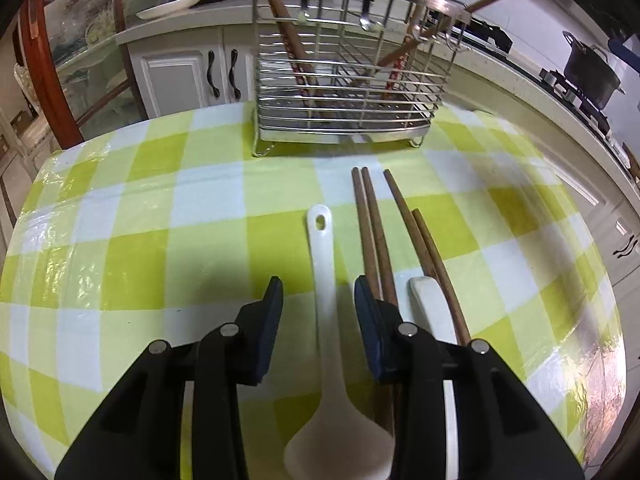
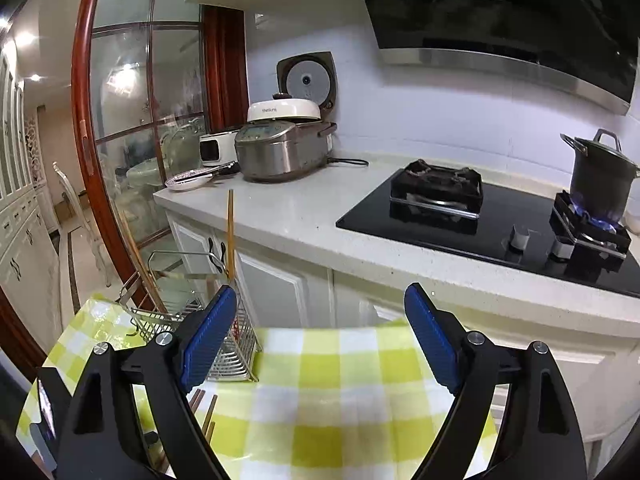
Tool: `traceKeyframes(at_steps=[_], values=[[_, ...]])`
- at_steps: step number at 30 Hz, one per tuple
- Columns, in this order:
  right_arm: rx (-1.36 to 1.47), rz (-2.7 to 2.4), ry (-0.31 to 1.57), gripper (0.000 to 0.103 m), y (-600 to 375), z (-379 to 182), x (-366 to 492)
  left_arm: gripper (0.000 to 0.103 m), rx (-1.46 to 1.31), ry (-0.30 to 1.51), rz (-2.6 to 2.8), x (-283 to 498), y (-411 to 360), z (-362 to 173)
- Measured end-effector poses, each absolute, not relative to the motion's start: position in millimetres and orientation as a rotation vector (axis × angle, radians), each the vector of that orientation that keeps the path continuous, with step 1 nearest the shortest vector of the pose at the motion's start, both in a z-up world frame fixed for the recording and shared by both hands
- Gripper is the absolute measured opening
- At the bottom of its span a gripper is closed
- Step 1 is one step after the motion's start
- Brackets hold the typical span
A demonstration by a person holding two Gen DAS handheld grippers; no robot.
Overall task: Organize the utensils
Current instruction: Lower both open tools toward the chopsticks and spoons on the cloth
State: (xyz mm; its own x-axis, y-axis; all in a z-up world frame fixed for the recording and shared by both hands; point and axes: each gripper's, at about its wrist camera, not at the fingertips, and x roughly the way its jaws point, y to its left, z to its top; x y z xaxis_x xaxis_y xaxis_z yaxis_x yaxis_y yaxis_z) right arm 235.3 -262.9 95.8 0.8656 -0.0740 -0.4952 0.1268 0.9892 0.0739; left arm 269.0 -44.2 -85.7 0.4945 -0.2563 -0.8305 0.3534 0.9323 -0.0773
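The white spoon [image 1: 326,280] was straddled by the left gripper [image 1: 319,304], untouched; its bowl was cut off. The right gripper [image 2: 316,336] was held wide, empty.

Left hand-held gripper [image 1: 319,296] half-open; right [image 2: 316,304] wide.

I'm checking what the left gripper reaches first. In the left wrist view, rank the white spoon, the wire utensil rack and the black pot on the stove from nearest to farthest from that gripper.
1. White spoon: on the tablecloth, its handle lying between the open fingers of the left gripper.
2. Wire utensil rack: straight ahead, at the table's far edge.
3. Black pot: far right, on the stove beyond the table.
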Motion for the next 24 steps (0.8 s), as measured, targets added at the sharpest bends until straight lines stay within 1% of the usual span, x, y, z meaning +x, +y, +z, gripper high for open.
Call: traceKeyframes(at_steps=[3,5,8,13,16,17,19,21,24], values=[[0.111,-0.089,0.567,0.080,-250,78,220,0.027,0.147,0.981,-0.349,272,-50,-91],[0.135,-0.068,0.626,0.080,-241,59,210,0.025,0.165,0.971,-0.343,273,-53,-92],[0.158,-0.038,0.708,0.080,-224,29,197,0.011,0.206,0.954,-0.328,273,-57,-93],[0.146,0.036,0.843,0.080,-179,-11,184,0.010,0.144,0.964,-0.315,272,-38,-91],[0.108,0.088,0.896,0.080,-146,-26,183,0.004,0.111,0.948,-0.313,267,-23,-86],[0.095,0.094,0.906,0.080,-138,-30,184,0.000,0.101,0.943,-0.312,265,-18,-84],[0.069,0.106,0.930,0.076,-122,-38,186,0.000,0.087,0.937,-0.308,263,-9,-81],[0.052,0.106,0.948,0.068,-112,-44,188,0.000,0.074,0.935,-0.306,262,-2,-81],[0.043,0.099,0.976,0.060,-105,-53,193,0.000,0.035,0.936,-0.311,261,12,-81]])
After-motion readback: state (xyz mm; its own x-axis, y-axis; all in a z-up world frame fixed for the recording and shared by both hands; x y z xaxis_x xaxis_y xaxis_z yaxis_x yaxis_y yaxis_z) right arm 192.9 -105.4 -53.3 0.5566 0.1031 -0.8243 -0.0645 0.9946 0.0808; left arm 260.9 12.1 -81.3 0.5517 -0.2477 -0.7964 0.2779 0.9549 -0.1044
